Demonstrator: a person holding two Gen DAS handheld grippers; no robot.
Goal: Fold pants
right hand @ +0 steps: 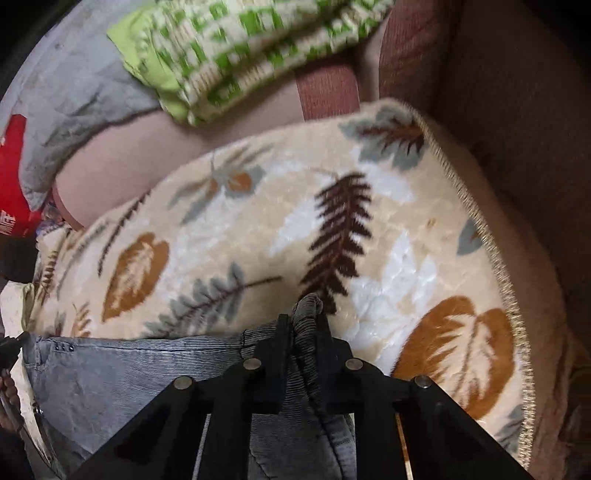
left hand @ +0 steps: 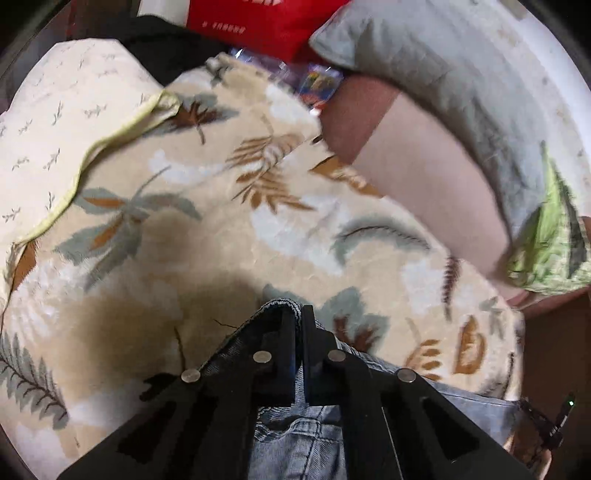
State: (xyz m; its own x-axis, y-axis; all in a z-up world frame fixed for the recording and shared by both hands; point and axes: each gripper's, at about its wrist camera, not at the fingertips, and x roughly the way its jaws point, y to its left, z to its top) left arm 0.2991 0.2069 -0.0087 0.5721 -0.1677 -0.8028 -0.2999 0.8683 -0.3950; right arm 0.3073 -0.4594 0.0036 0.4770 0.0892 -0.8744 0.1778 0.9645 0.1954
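Note:
The pants are grey-blue denim jeans [left hand: 295, 435], seen at the bottom of both views over a cream blanket with a leaf pattern [left hand: 207, 229]. My left gripper [left hand: 299, 314] is shut on a bunched edge of the jeans, which pokes out between the fingertips. My right gripper [right hand: 303, 321] is shut on another bunched edge of the jeans [right hand: 110, 387]. The waistband stretches left from it toward the other gripper at the frame's left edge. The rest of the jeans is hidden under the grippers.
The leaf blanket [right hand: 258, 240] covers a pink sofa seat [left hand: 424, 184]. A grey pillow [left hand: 461, 74], a green patterned cushion [right hand: 240, 55], a red bag [left hand: 266, 26] and a cream cloth with yellow trim [left hand: 66, 129] lie at the back. The blanket's fringed edge [right hand: 491, 258] runs down the right.

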